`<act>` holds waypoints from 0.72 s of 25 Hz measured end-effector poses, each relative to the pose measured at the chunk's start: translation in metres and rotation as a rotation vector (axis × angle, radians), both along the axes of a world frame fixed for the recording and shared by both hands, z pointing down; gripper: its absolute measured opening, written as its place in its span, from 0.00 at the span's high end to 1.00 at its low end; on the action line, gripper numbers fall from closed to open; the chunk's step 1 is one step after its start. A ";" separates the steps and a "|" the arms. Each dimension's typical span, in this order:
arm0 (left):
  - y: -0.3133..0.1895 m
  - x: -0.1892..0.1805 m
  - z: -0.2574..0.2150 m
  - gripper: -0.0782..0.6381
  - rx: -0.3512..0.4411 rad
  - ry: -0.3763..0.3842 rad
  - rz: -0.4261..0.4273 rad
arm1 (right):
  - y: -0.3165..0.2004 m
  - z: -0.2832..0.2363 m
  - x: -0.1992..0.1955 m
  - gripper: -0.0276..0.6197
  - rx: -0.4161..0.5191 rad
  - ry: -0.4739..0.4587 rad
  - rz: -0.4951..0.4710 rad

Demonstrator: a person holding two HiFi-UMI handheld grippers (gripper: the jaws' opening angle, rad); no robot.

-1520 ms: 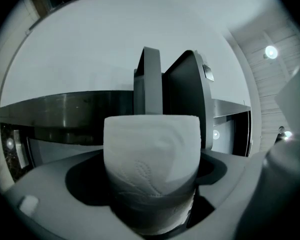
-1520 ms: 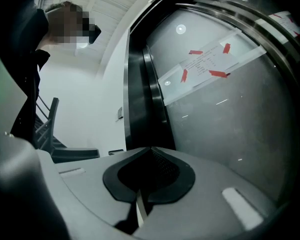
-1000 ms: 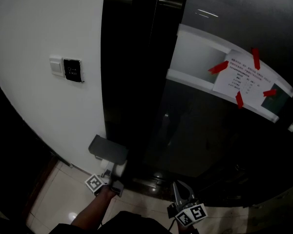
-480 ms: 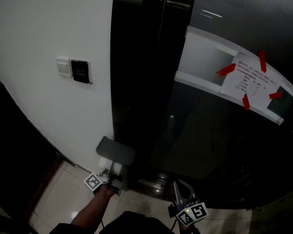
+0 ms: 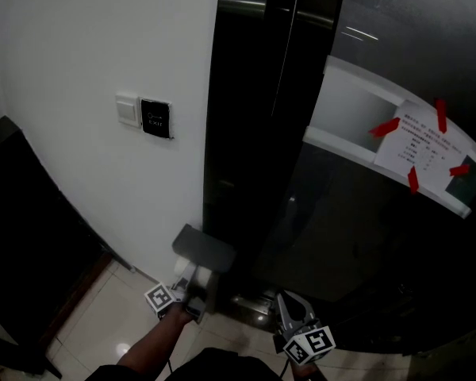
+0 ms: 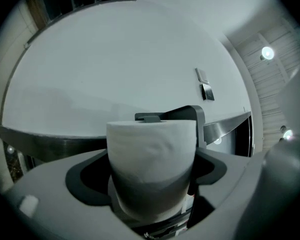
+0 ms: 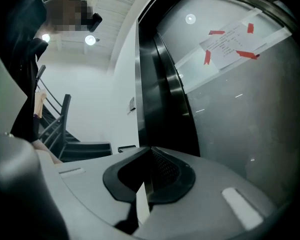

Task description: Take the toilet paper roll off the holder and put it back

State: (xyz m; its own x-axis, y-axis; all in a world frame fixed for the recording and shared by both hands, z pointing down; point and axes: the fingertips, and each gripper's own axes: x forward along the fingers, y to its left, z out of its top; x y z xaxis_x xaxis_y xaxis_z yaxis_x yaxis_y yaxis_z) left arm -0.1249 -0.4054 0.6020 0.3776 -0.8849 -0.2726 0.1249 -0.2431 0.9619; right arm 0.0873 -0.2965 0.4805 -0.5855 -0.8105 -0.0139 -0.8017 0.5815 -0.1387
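The white toilet paper roll (image 6: 152,154) stands between the jaws of my left gripper (image 6: 151,184), which is shut on it with a wide grip. Just behind its top is the grey holder (image 6: 185,116), fixed to the white wall. From the head camera, the left gripper (image 5: 192,286) and the roll (image 5: 186,275) sit directly under the holder's grey cover (image 5: 204,248), low on the wall. My right gripper (image 5: 285,304) hangs to the right, near the dark door, apart from the roll. Its jaws (image 7: 149,156) are shut with nothing between them.
A white switch (image 5: 128,109) and a black button plate (image 5: 155,117) are on the wall above the holder. A black door frame (image 5: 254,133) and a dark glass door with a taped paper notice (image 5: 424,145) stand to the right. A dark stair structure (image 5: 24,236) is at the left, above pale floor tiles (image 5: 103,324).
The head view has swung, so the wall, holder and door have slid to the right in the picture. Both grippers keep their places relative to the holder; the roll stays in the left jaws.
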 end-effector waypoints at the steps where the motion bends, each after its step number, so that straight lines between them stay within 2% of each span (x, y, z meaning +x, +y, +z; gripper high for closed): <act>1: 0.003 -0.002 0.002 0.23 -0.007 -0.001 -0.004 | -0.001 0.000 -0.003 0.94 0.000 0.004 -0.009; 5: 0.016 -0.009 0.007 0.23 -0.006 -0.028 -0.014 | -0.006 0.005 -0.011 0.94 -0.010 0.008 -0.040; 13: 0.050 -0.009 -0.006 0.23 0.019 -0.198 0.047 | -0.018 0.006 -0.027 0.94 -0.006 0.029 -0.096; 14: 0.054 -0.011 -0.005 0.23 0.015 -0.240 0.044 | -0.018 0.005 -0.030 0.94 -0.005 0.029 -0.106; 16: 0.059 -0.020 -0.003 0.23 0.036 -0.416 0.019 | -0.019 0.006 -0.036 0.94 -0.004 0.034 -0.127; 18: 0.063 -0.023 -0.011 0.24 0.096 -0.573 0.003 | -0.020 0.007 -0.041 0.94 -0.002 0.042 -0.143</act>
State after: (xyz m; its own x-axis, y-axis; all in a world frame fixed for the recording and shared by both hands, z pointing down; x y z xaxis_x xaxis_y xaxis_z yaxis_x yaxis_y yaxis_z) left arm -0.1482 -0.3425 0.5909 0.4910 -0.8651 -0.1027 -0.4084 -0.3327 0.8500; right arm 0.0459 -0.3163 0.4870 -0.6950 -0.7188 0.0144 -0.7158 0.6899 -0.1079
